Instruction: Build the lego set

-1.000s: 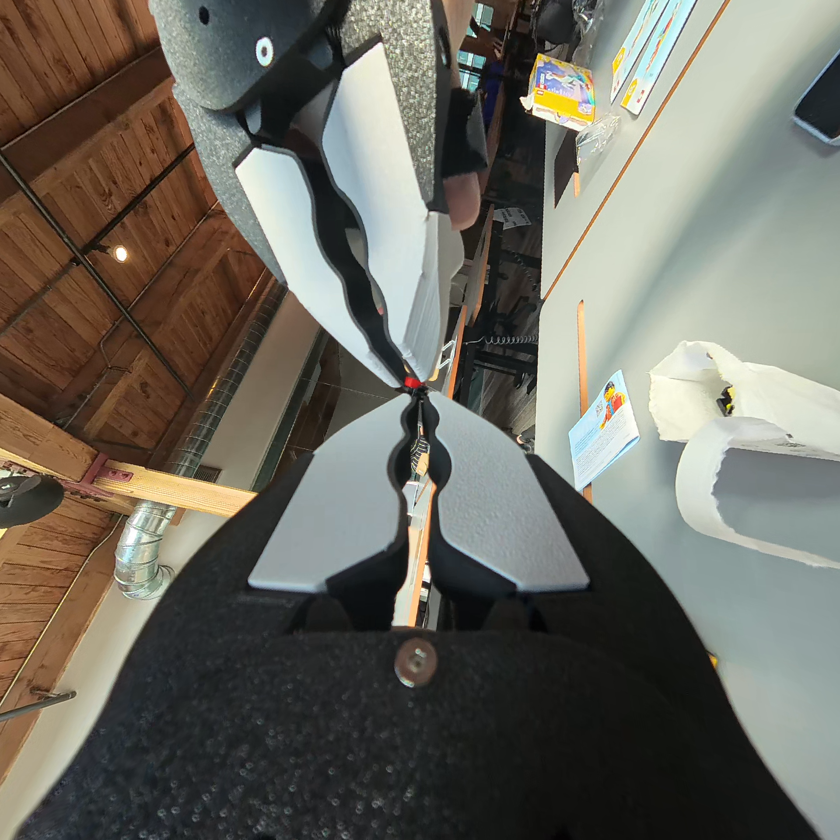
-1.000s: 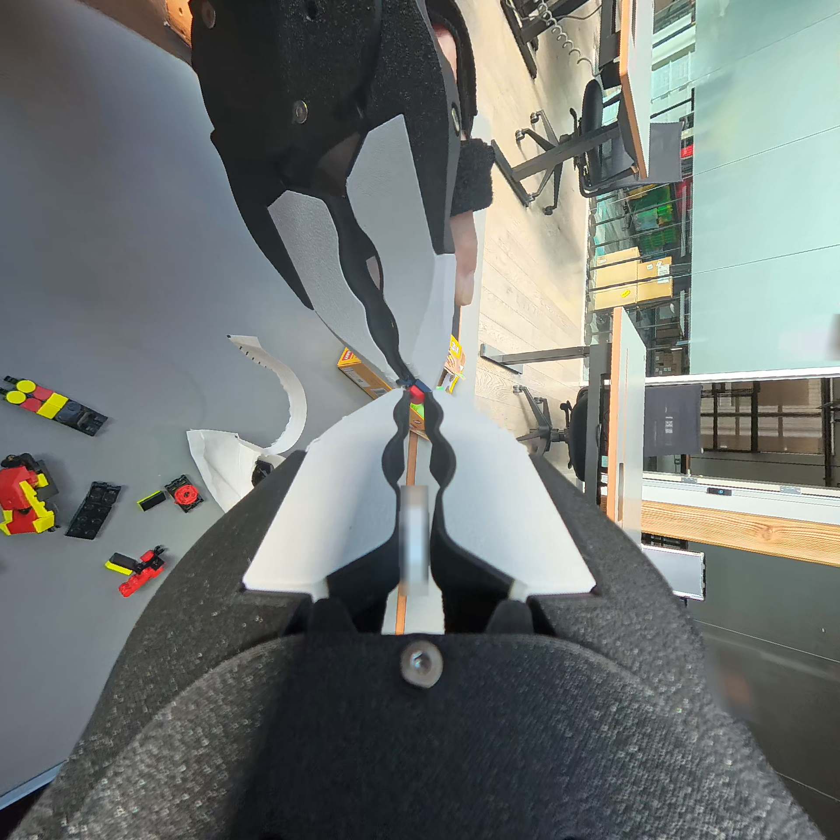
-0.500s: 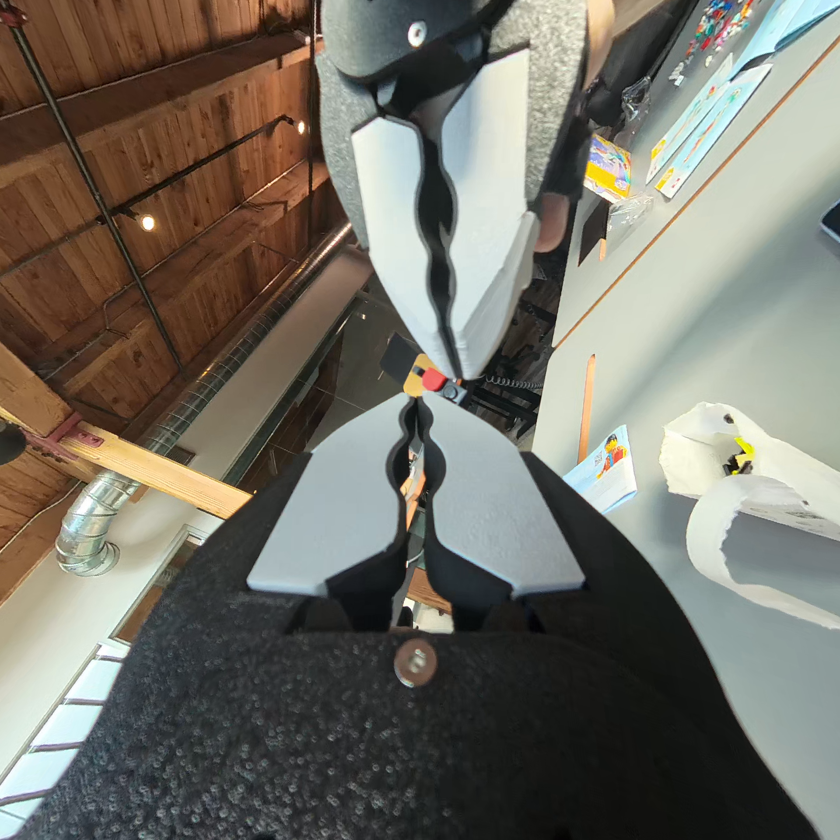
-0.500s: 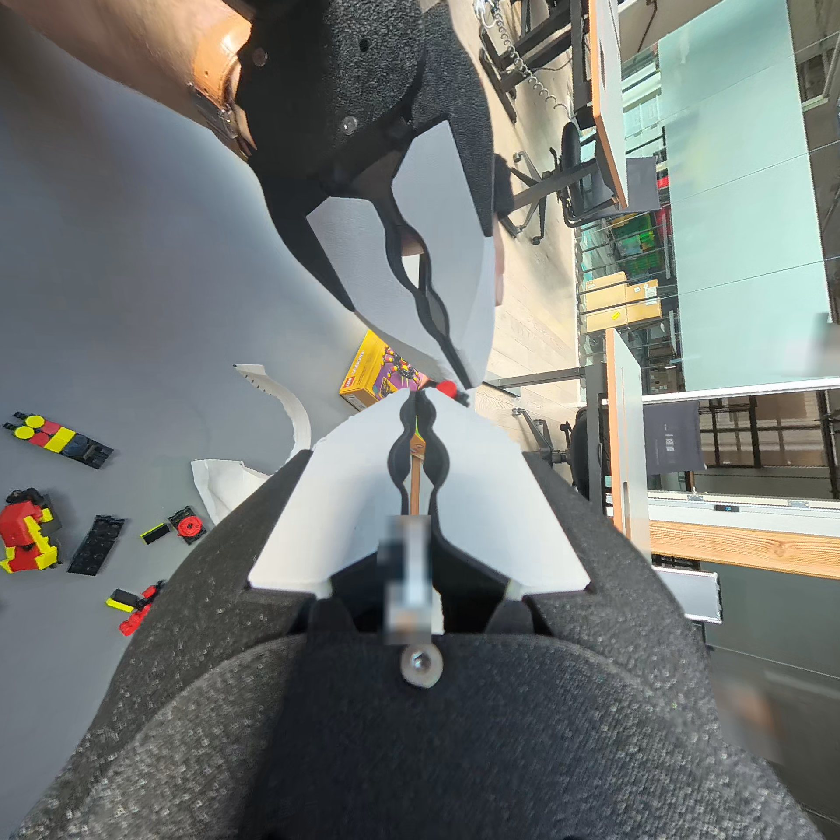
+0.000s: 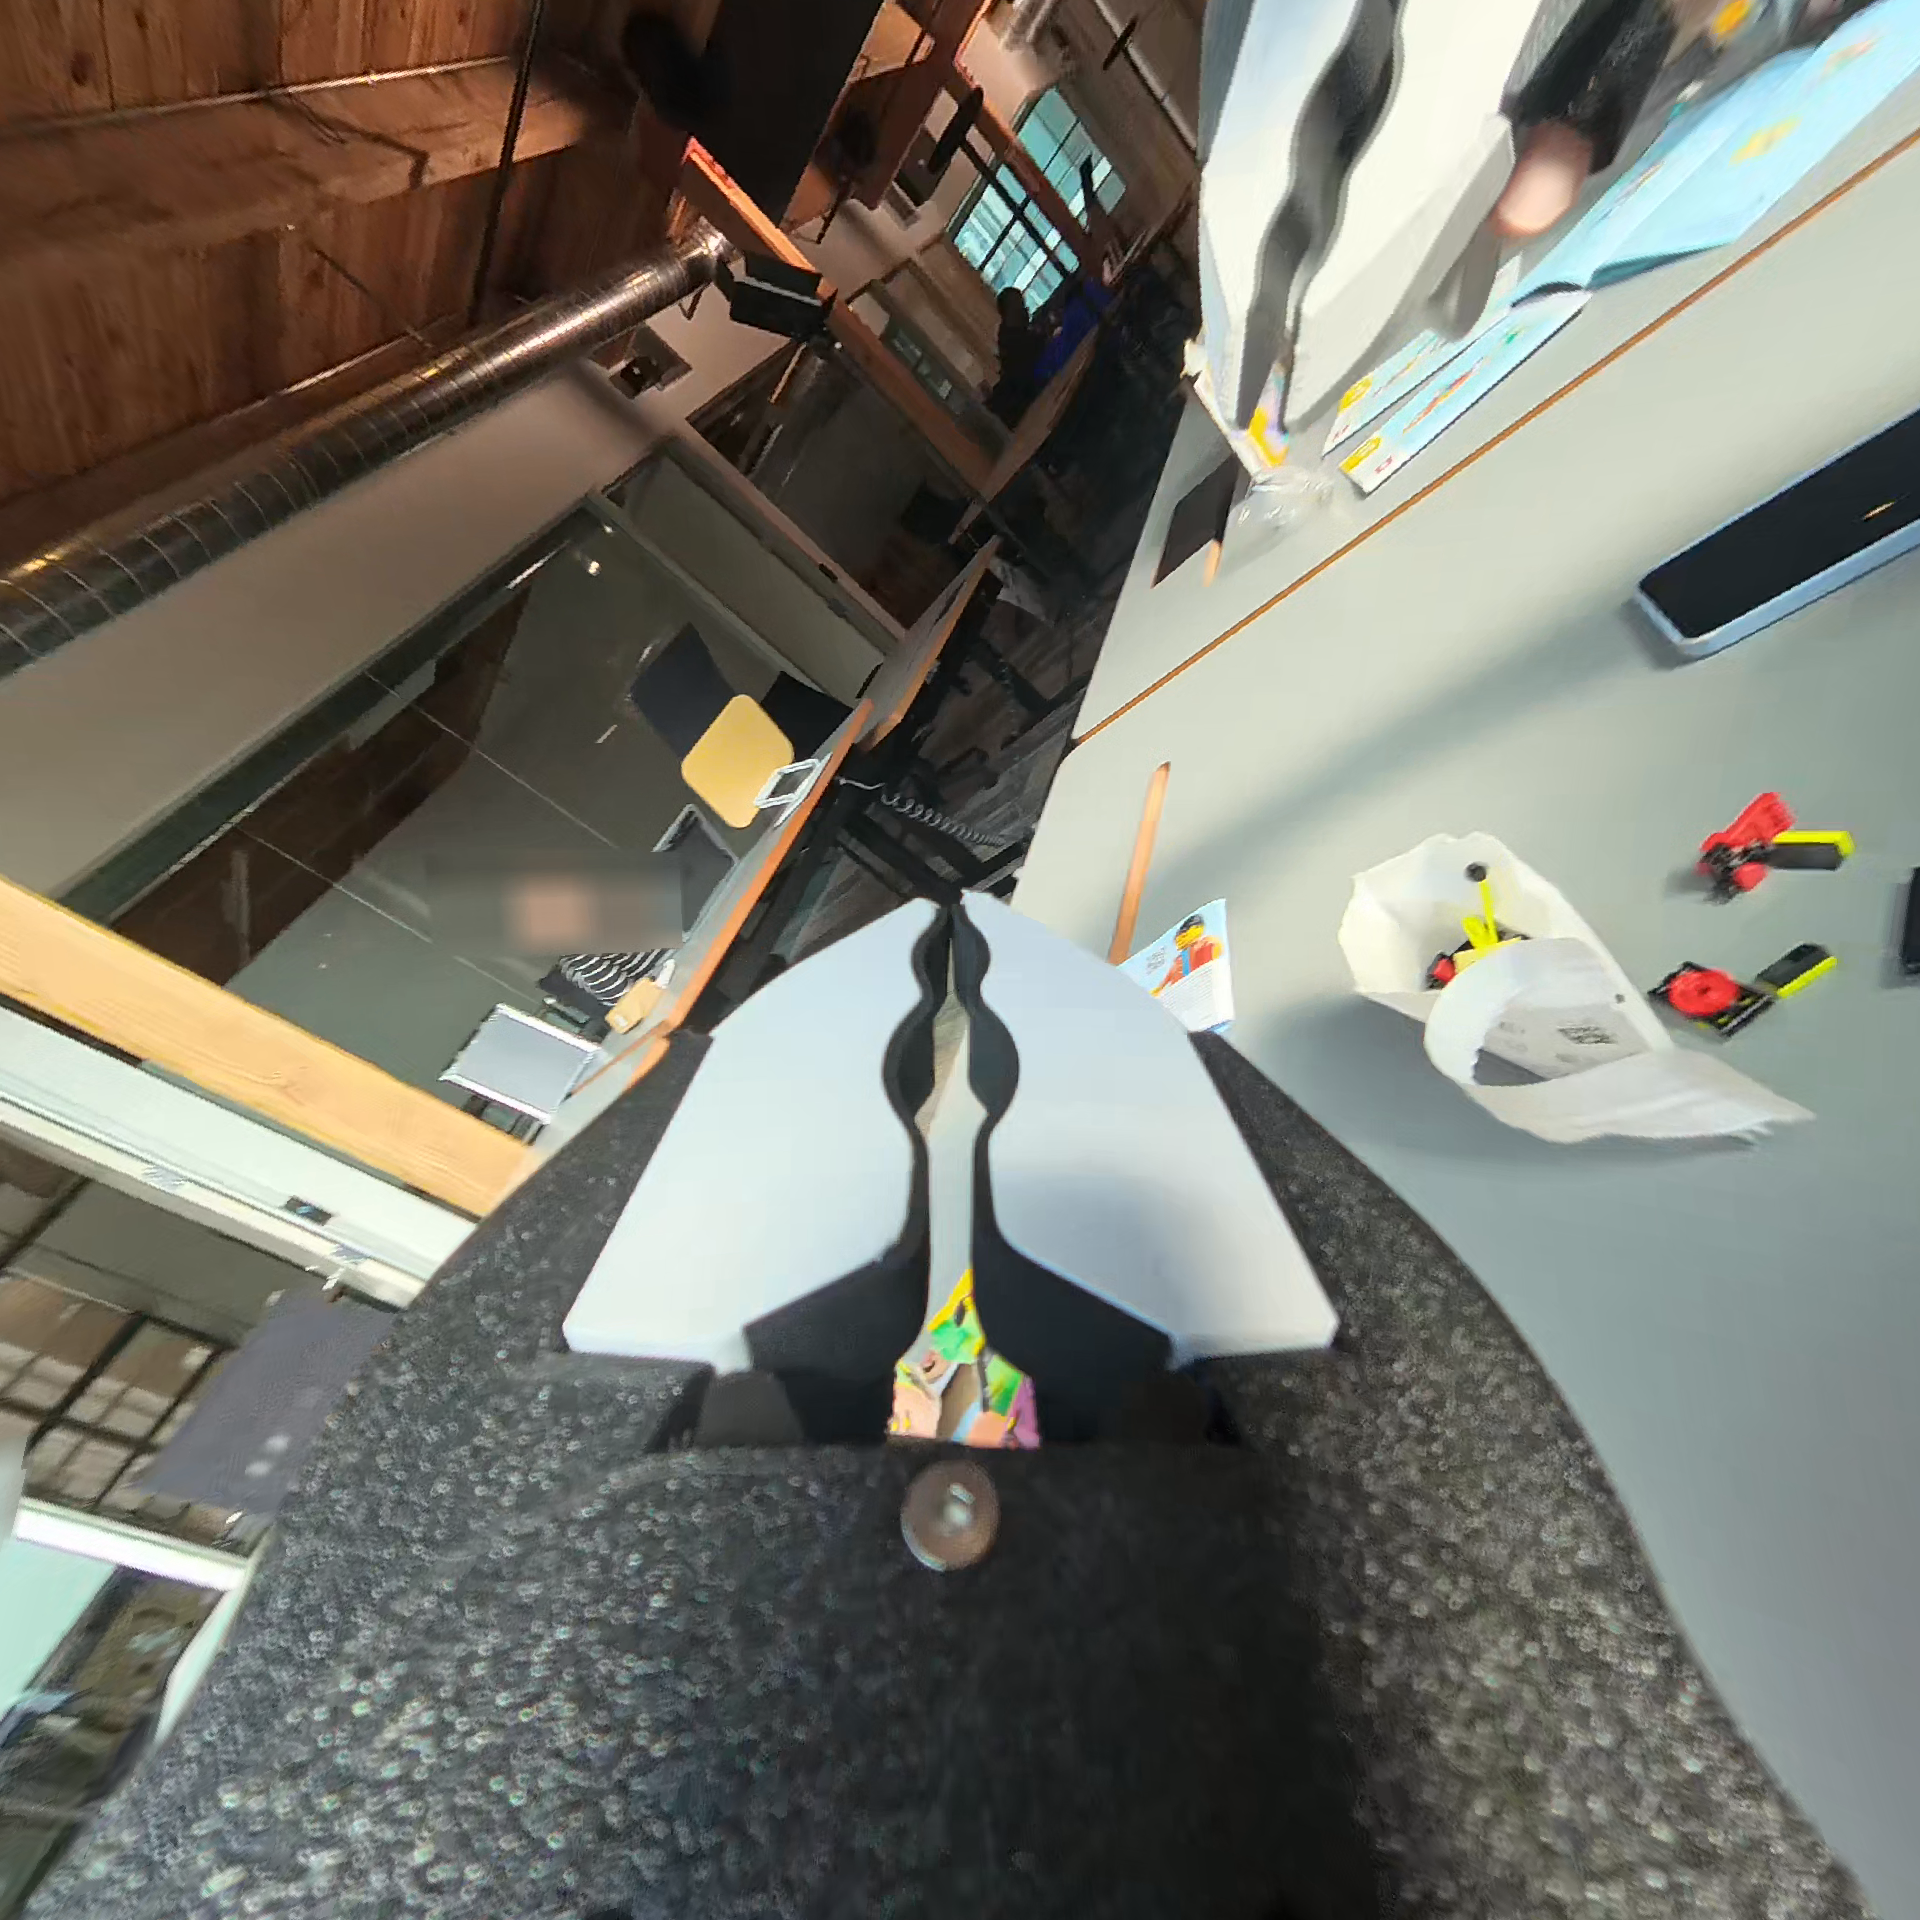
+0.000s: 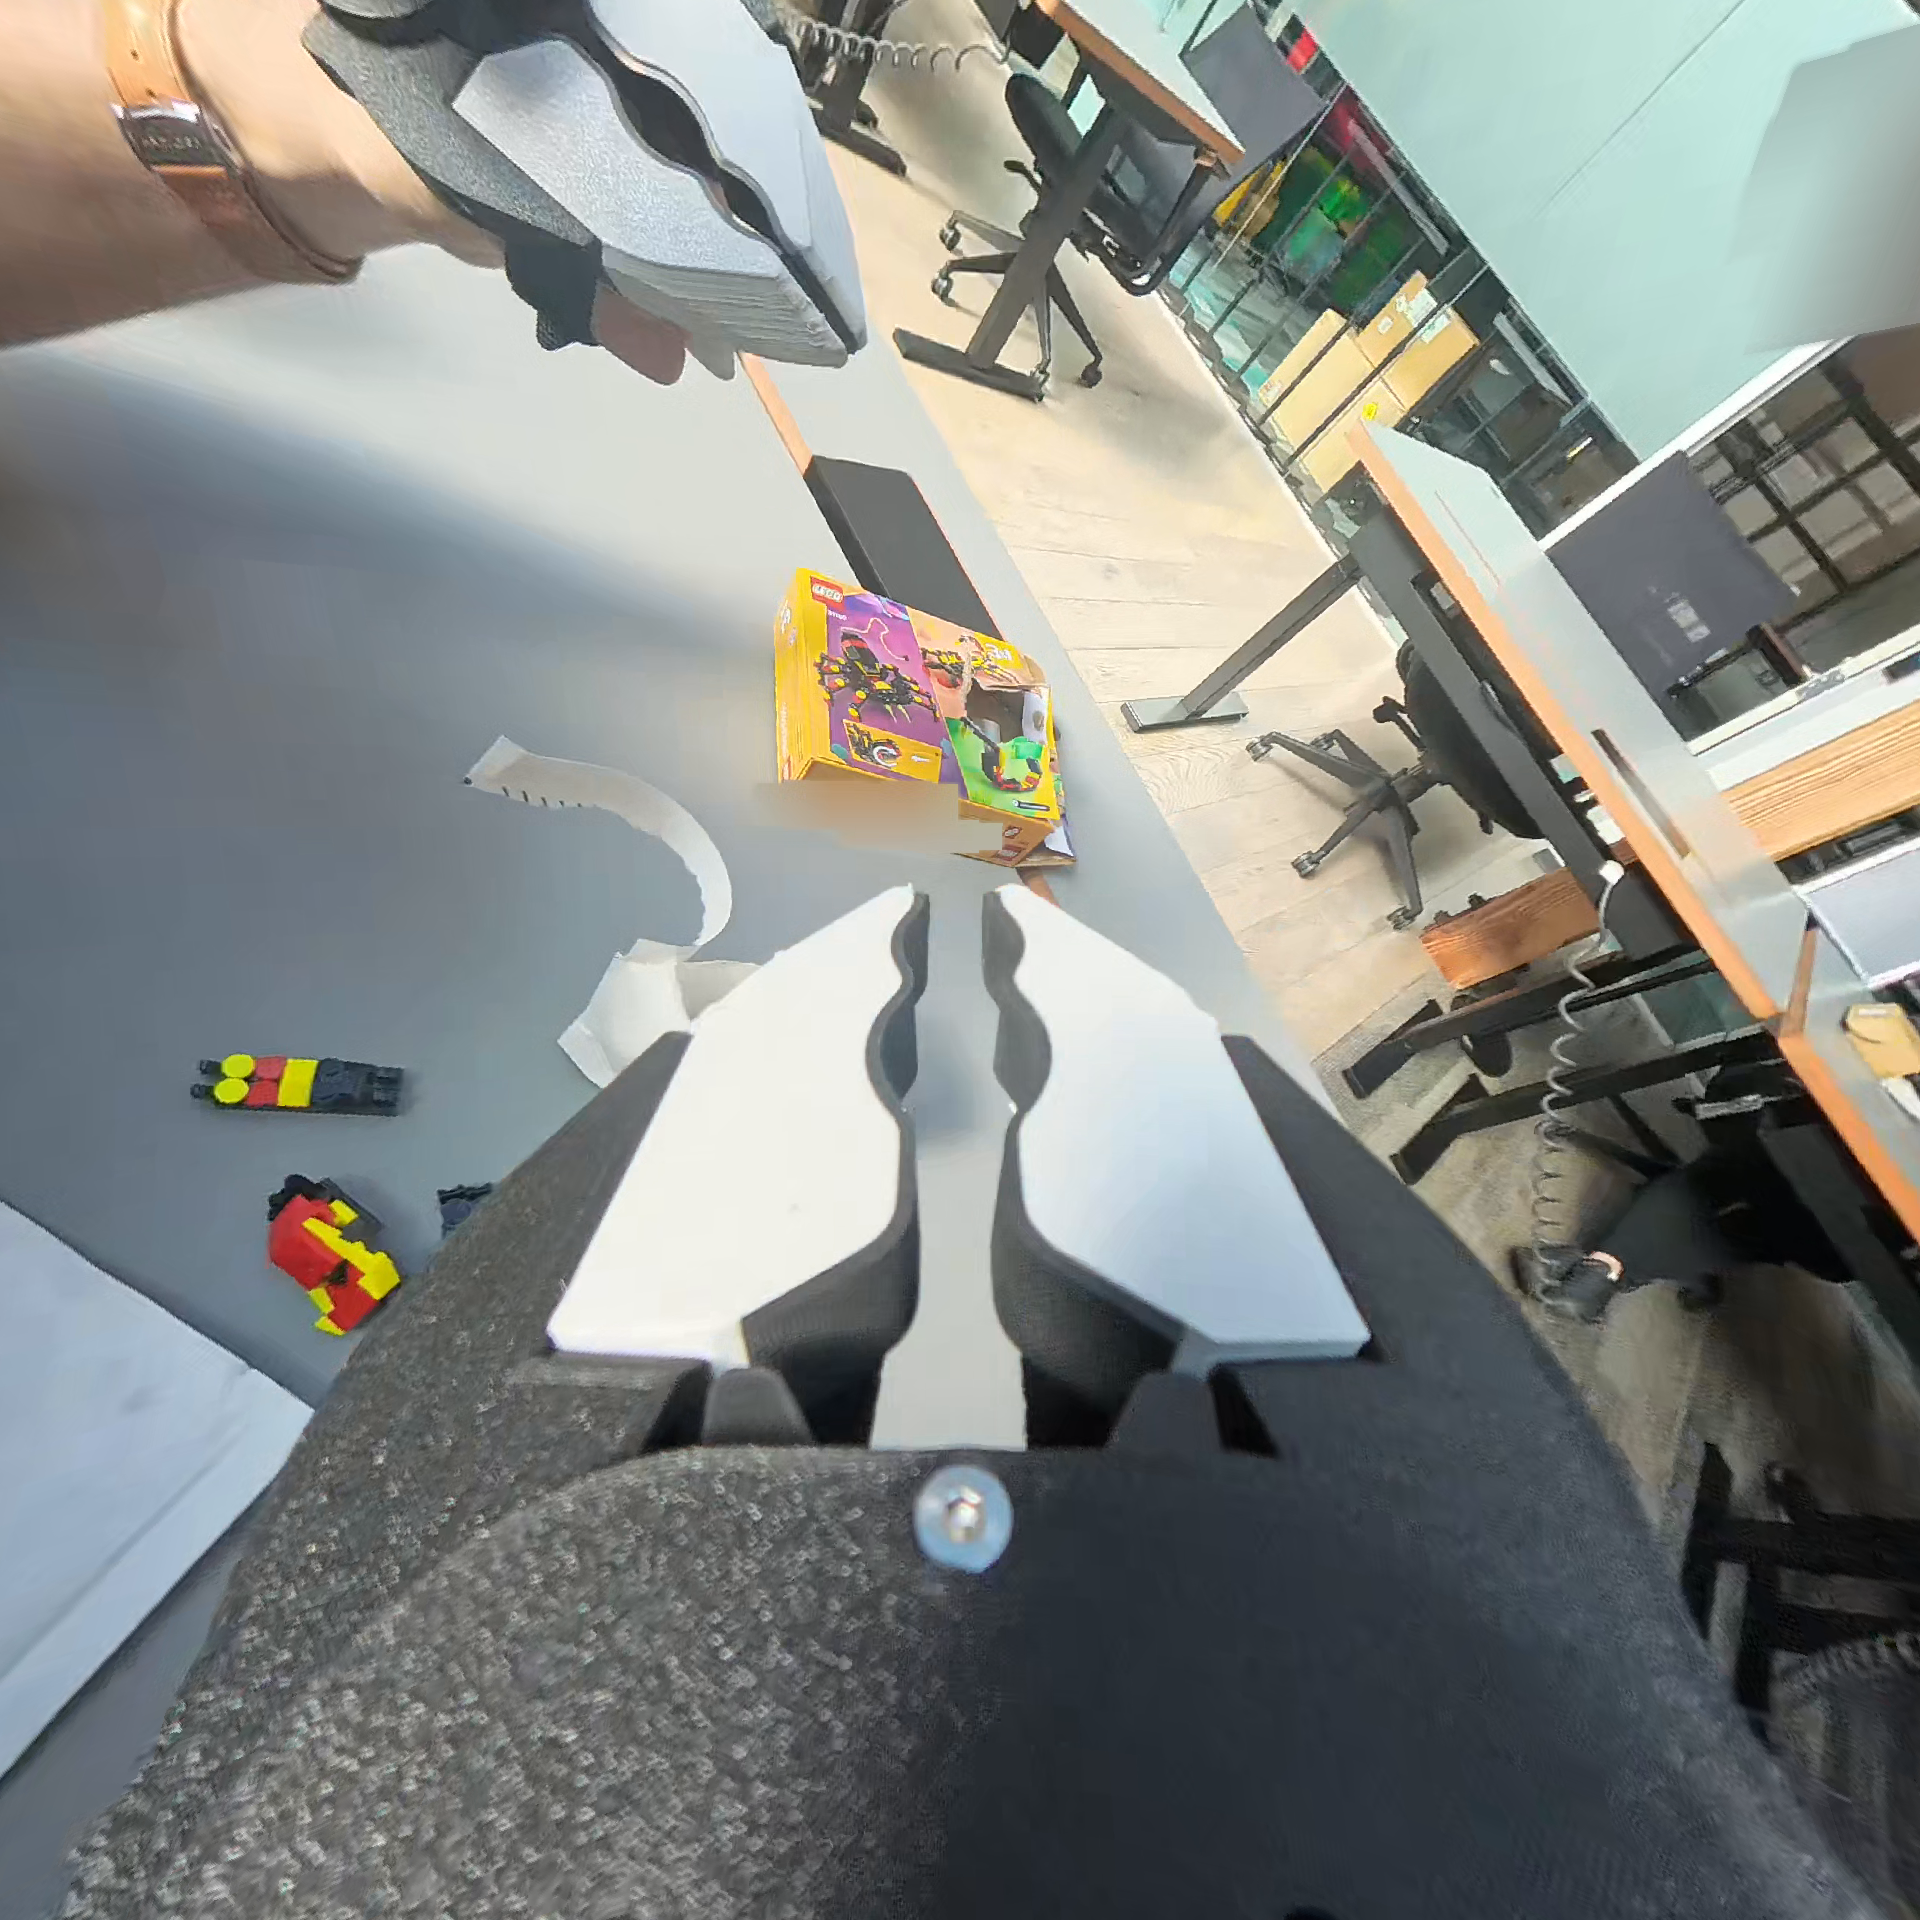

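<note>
Left gripper (image 5: 951,914) is pinched closed, nothing seen in it; right gripper (image 6: 948,902) is parted narrowly, held empty above the table (image 6: 312,644).

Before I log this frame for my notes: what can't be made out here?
- Left wrist view: pieces inside the torn white paper bag, mostly covered by its folds.
- Left wrist view: a black piece cut off by the right edge.
- Right wrist view: a dark piece half hidden behind the right tool.
- Both views: whether the shut left tool pinches anything; too small.
</note>
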`<action>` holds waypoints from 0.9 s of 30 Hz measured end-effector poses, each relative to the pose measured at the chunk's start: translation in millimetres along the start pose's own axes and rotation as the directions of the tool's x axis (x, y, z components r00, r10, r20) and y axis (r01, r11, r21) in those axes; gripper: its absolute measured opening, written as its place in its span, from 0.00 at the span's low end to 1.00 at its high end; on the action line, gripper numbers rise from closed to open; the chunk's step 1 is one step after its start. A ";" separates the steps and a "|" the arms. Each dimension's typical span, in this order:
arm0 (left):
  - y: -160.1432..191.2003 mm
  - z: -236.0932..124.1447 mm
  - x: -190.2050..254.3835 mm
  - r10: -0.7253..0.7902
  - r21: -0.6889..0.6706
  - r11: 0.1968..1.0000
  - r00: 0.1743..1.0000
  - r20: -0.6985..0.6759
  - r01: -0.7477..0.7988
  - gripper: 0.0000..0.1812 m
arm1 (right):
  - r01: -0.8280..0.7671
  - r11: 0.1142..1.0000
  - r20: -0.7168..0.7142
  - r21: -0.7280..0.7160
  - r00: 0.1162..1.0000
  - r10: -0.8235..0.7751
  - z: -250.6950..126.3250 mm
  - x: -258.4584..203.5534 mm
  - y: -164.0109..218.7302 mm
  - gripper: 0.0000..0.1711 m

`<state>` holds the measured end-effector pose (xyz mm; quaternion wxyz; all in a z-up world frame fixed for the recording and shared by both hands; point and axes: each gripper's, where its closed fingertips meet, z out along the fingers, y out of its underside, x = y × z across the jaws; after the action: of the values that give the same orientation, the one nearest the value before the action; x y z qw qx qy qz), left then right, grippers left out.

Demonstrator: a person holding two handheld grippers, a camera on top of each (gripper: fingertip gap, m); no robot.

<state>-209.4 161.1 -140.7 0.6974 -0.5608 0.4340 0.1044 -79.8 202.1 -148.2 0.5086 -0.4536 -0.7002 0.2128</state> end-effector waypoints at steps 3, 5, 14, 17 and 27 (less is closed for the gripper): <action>6.6 6.3 13.3 -0.009 -0.031 0.999 0.998 -0.057 0.007 0.01 | -0.092 0.996 -0.080 -0.003 0.993 0.092 -1.9 -5.9 25.1 0.06; 16.4 15.0 30.6 0.020 -0.096 0.995 0.996 -0.092 -0.029 0.02 | -0.163 0.986 -0.104 0.047 0.980 0.167 4.0 -17.7 36.1 0.07; 73.5 9.7 81.9 0.020 -0.026 1.000 0.943 0.334 -0.012 0.00 | -0.380 0.843 -0.311 0.382 0.806 0.504 19.5 -6.4 113.4 0.05; 59.4 14.1 83.8 -0.011 0.031 1.000 0.952 0.305 0.002 0.00 | -0.352 0.877 -0.307 0.328 0.838 0.451 25.4 -16.1 113.5 0.04; 87.4 49.3 115.9 -0.297 -0.191 0.947 0.929 -0.220 0.257 0.09 | 0.146 0.826 0.330 -0.544 0.943 0.051 71.5 -35.5 108.4 0.04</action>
<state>-170.9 195.1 -285.2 0.5989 -0.6788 0.4237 -0.0314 -96.5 237.6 -277.0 0.2332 -0.5228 -0.8179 0.0577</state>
